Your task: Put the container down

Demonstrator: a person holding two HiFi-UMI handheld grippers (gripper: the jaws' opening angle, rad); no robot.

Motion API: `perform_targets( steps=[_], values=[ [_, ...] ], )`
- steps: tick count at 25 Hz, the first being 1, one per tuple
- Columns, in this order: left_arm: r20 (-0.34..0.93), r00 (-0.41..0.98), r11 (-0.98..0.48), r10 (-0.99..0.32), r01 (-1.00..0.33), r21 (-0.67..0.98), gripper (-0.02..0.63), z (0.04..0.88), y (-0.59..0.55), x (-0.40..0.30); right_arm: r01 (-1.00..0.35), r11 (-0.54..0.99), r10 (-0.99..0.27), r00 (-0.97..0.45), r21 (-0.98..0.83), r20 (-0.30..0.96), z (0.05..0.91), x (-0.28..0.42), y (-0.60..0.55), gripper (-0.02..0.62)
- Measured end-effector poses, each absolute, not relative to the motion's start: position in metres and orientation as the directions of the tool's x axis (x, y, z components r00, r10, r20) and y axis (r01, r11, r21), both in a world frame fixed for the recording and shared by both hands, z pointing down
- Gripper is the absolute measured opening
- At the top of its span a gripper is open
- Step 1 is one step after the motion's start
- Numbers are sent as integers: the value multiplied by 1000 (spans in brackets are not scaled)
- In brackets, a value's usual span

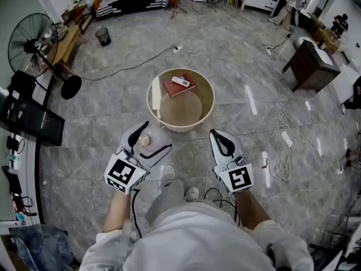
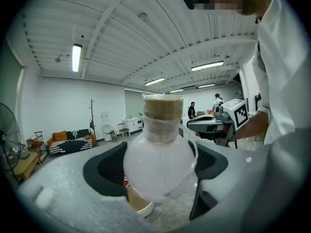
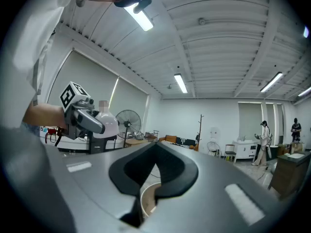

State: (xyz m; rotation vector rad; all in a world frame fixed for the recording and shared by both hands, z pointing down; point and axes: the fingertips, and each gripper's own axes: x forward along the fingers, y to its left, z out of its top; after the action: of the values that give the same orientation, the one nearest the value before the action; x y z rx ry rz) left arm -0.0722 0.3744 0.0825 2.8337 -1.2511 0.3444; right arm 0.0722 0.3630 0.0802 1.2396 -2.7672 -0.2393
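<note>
My left tongs (image 1: 149, 141) were clenched wide around the container (image 1: 153, 135), a round frosted flask with a cork stopper (image 2: 163, 108) in its neck. In the left gripper view the bulb (image 2: 158, 166) filled the gap between the two black pads (image 2: 104, 169), touching both, with the neck standing up and clear film wrapped around it below the cork. From the head view I held it in the air over the grey tiled floor (image 1: 101, 145), just beside the near rim of a round beige tub (image 1: 210, 89) and not over it. Inside the tub lay a red book (image 1: 178, 88) with a white remote (image 1: 180, 81) on top, and a pale round board (image 1: 180, 110) rested in the bottom. My right tongs (image 1: 219, 140) hung near the tub's other side, well apart from the flask. In the right gripper view their jaws (image 3: 154, 154) were pressed together with nothing between them, and the tub's rim showed below. A standing fan (image 1: 34, 44) stood off to my left.
</note>
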Motion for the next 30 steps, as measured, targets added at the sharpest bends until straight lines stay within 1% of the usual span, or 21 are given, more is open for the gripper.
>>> perform_targets(
  steps=[18,23,30],
  values=[
    [229,642,-669,-732,-741,-59,408,95,369,-56,-715,680,-727,-686,163,28,90,87,360,5],
    [238,647,-673,-725,-738,-44,408,110,343,-60,-712,682,-728,-683,166,63,106,80,337,5],
    [241,653,-679,-718,-733,-38,408,140,275,-85,-717,675,-736,-669,175,101,127,52,272,5]
  ],
)
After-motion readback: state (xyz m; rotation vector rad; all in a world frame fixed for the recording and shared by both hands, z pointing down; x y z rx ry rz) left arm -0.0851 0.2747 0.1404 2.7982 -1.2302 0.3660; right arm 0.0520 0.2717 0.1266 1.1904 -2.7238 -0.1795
